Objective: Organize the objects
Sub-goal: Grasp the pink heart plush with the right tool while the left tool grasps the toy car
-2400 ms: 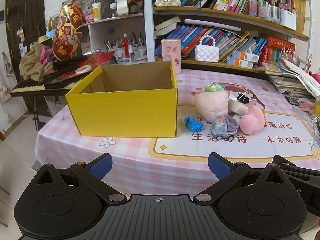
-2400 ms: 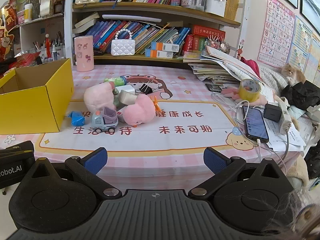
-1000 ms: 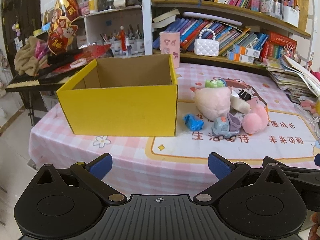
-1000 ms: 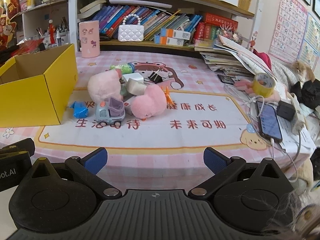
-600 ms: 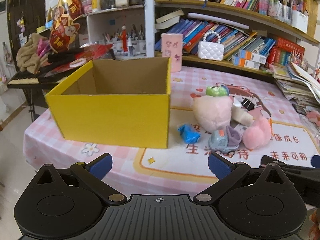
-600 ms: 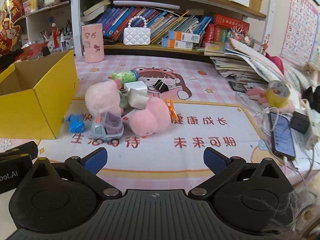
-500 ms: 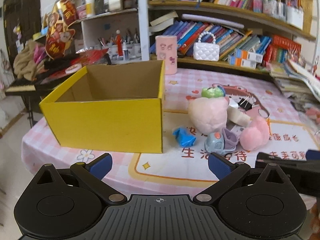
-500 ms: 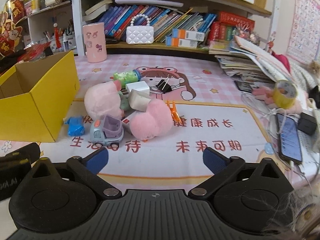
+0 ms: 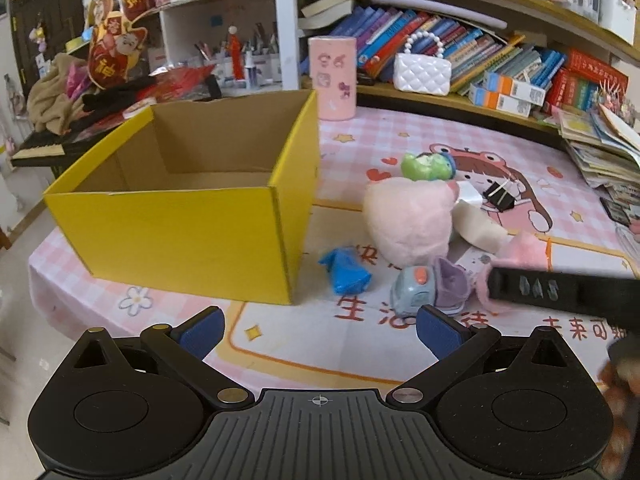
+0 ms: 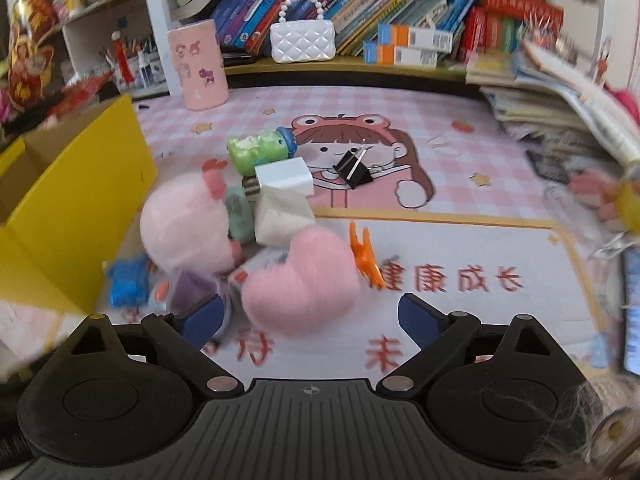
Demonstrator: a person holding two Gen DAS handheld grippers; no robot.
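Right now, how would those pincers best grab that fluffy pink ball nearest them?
Probably across its round middle, coming straight on from the front. The pink pompom is soft and lies just ahead of the open right gripper, its near side unobstructed; toys crowd its left and back.

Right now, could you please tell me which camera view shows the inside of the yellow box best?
The left wrist view: the yellow box sits fully in frame with its open top toward the camera, showing bare brown walls and part of the floor. The right wrist view catches only one blurred corner of it at the left edge, with little of the interior.
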